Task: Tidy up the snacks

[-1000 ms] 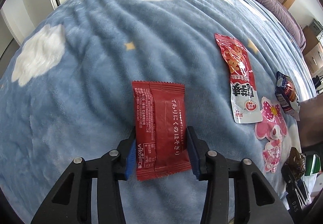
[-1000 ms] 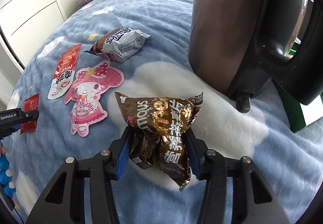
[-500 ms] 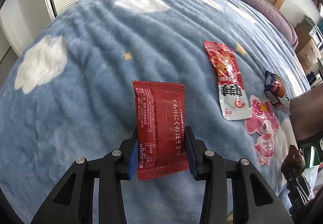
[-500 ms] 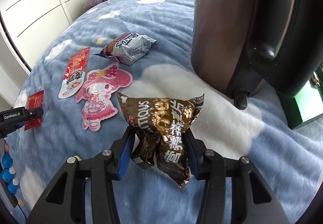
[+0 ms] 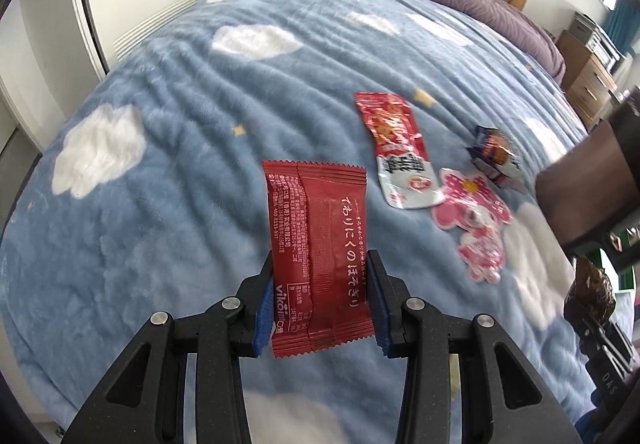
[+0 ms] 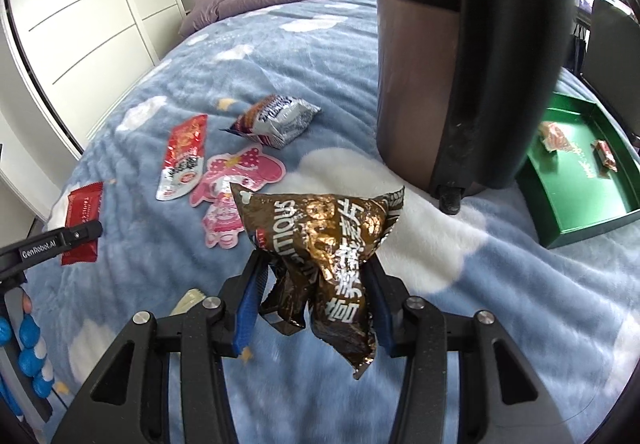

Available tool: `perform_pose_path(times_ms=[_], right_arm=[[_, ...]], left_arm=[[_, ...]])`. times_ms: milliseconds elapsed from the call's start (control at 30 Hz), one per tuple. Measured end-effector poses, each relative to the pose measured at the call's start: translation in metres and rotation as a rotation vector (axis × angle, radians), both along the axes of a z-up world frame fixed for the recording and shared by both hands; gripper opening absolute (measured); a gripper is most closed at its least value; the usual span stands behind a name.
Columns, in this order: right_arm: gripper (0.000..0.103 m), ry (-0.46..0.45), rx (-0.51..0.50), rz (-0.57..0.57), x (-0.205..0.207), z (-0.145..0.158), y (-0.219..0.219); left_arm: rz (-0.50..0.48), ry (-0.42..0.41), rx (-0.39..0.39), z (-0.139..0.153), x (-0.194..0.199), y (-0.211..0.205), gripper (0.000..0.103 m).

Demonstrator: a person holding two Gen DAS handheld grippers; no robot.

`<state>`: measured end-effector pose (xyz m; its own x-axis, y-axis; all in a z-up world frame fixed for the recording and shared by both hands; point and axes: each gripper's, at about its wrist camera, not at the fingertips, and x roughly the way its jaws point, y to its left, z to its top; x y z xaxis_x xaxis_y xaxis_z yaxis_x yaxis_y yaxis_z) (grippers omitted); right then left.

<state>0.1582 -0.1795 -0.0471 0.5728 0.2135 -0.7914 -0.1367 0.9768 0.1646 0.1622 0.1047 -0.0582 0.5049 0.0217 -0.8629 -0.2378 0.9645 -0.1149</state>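
Above the blue cloud-print blanket (image 5: 168,172), the left tongs (image 5: 320,300) are clamped on a red packet (image 5: 318,260), held upright and clear of the bed. The right tongs (image 6: 314,300) are clamped on a crumpled brown bag (image 6: 324,244), also off the blanket. On the blanket lie a red-white sachet (image 6: 182,164), a pink character pack (image 6: 236,188) touching it, and a silver bag (image 6: 276,120). A green tray (image 6: 588,220) holding two small sweets sits to the right, beside a brown-and-black suitcase (image 6: 416,64).

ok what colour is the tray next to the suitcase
Dark green tray, seen best in the right wrist view.
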Motion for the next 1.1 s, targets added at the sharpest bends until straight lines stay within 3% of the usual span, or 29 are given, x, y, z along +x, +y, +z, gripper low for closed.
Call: perform_pose_path(times_ms=[567, 1100], right_arm=[[0.031, -0.075, 0.013, -0.007, -0.078, 0.05, -0.027], [0.031, -0.148, 0.023, -0.107, -0.144, 0.074, -0.092]], left_arm=[[-0.139, -0.079, 0.047, 0.049, -0.078, -0.061, 0.035], [-0.256, -0.133, 0.083, 0.077, -0.122, -0.126, 0.035]])
